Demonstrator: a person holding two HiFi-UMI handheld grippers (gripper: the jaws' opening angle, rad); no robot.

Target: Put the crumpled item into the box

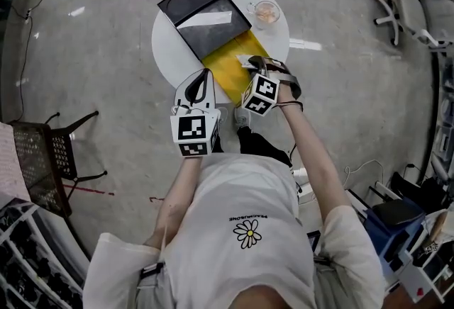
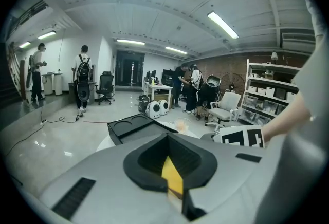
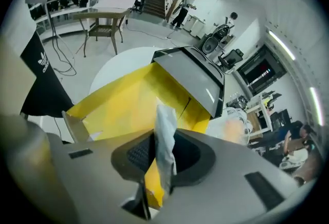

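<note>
On the round white table [image 1: 164, 52] in the head view lies the box [image 1: 228, 72], its open yellow inside toward the person, with a black lid part [image 1: 201, 11] joining its far edge. That lid part bears two round recesses. A clear cup [image 1: 266, 12] with something orange in it stands just beside the lid part. The right tongs [image 1: 250, 64] hang over the near right part of the yellow box, with the crumpled item [image 1: 243, 59], a pale scrap, at their tips. The left tongs [image 1: 206, 74] are held at the table's near edge just beside the box, their jaws drawn together.

In the left gripper view, the left tongs [image 2: 168, 138] are closed with nothing between the jaws. A strip of yellow shows through the diamond-shaped gap behind the tips. Beyond them are the black lid part [image 2: 134, 127], the cup [image 2: 181, 125] and the right tongs' marker cube [image 2: 241, 137].

In the right gripper view, the right tongs [image 3: 162, 162] are clamped on the crumpled item [image 3: 165, 133]. It stands up as a thin whitish wad pinched between the jaws. Right behind it spreads the yellow box [image 3: 128, 102], with the lid part [image 3: 198, 75] at its far side and the table [image 3: 115, 69] showing past the box's edge. The item is above the box, not yet resting in it.
</note>
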